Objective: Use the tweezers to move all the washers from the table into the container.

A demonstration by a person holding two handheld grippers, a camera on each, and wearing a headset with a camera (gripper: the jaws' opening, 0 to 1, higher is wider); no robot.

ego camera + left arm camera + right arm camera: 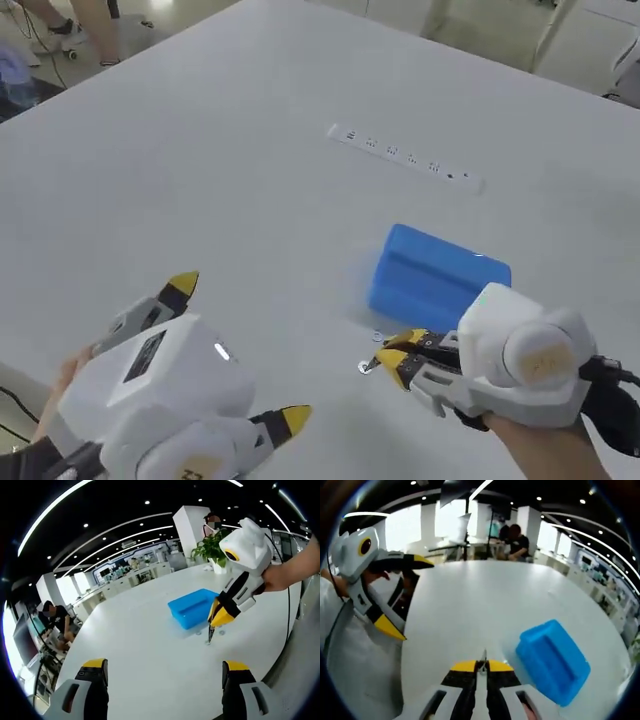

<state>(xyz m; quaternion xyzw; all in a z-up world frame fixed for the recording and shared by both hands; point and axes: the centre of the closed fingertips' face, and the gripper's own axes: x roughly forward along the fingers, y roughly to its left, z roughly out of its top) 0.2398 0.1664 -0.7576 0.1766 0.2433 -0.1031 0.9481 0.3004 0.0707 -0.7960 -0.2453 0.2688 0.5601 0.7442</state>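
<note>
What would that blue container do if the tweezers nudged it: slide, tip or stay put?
It would probably slide: the blue container looks like light plastic on a smooth white table. Tipping seems unlikely, since it sits low and wide. The slim tweezers in the right gripper might flex before shoving it far.

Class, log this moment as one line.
left tongs open | right tongs shut on tweezers | tip down by table, beside container
</note>
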